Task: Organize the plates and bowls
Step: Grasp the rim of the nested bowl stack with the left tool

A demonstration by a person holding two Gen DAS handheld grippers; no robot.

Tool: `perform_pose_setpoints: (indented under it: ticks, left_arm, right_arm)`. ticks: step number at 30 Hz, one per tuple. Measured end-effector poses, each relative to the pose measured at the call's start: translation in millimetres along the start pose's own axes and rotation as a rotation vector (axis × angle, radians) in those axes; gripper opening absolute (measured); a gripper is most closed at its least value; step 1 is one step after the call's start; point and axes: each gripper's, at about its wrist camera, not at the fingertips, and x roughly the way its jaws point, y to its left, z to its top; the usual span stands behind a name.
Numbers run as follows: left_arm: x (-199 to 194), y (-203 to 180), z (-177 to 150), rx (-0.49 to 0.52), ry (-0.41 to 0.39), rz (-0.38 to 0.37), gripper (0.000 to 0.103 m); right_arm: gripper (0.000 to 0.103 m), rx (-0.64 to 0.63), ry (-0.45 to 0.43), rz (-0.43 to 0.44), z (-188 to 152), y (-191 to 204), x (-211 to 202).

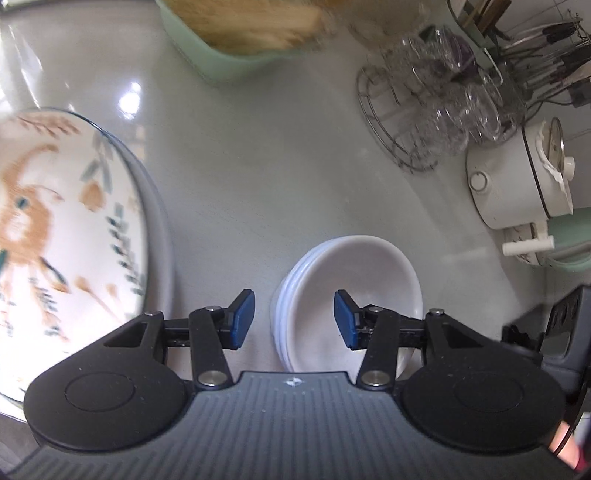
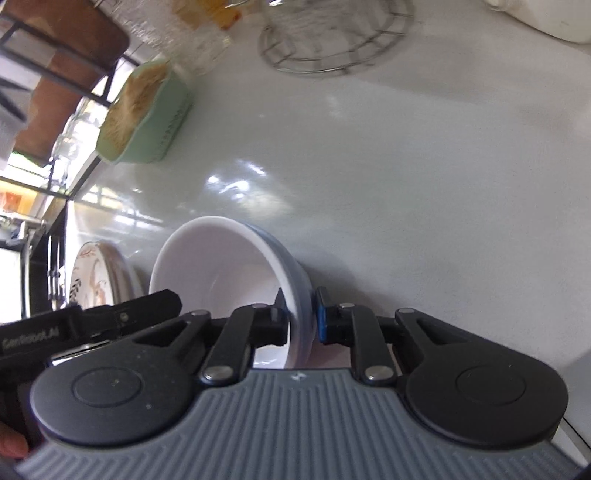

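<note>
White bowls (image 1: 354, 280) sit nested in a stack on the pale counter (image 1: 258, 166), low in the middle of the left wrist view. My left gripper (image 1: 294, 319) is open and straddles the stack's near-left rim, one blue pad outside and one over the bowl's inside, neither pressing. In the right wrist view my right gripper (image 2: 301, 317) is shut on the wall of the white bowl (image 2: 221, 266), one pad inside and one outside. A large plate painted with an orange animal and leaves (image 1: 55, 221) lies to the left, also showing as the plate (image 2: 92, 280) behind the bowl.
A mint green dish with tan contents (image 1: 236, 33) stands at the back. A wire rack of glass cups (image 1: 424, 110), a white lidded pot (image 1: 517, 184) and hanging utensils (image 1: 546, 55) crowd the right. The other gripper's black body (image 1: 554, 325) is close on the right.
</note>
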Motion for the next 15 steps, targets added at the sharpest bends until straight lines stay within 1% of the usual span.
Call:
perform_pose_setpoints:
  ticks: [3, 4, 6, 9, 13, 15]
  left_arm:
    - [12.7, -12.0, 1.0, 0.015, 0.022, -0.047, 0.053]
    - [16.8, -17.0, 0.3, 0.03, 0.026, -0.051, 0.053]
    - [24.2, -26.9, -1.4, 0.067, 0.023, -0.051, 0.053]
    - [36.3, -37.6, -3.8, 0.129, 0.042, -0.055, 0.053]
    - [45.8, -40.6, -9.8, 0.166, 0.062, -0.039, 0.053]
    - [49.9, -37.2, -13.3, 0.17, 0.077, -0.03, 0.053]
  right_arm:
    - [0.017, 0.04, -0.004, -0.02, -5.3, -16.1, -6.5]
    - [0.017, 0.059, -0.007, -0.021, -7.3, -21.6, -8.6]
    - [0.016, 0.084, -0.013, -0.026, -12.3, -28.9, -12.5]
    - [0.016, 0.105, -0.024, -0.026, -17.9, -34.3, -15.6]
    - [0.016, 0.126, -0.041, -0.031, -20.1, -38.3, -18.1]
    - [0.017, 0.144, -0.05, -0.024, -20.6, -42.1, -19.3]
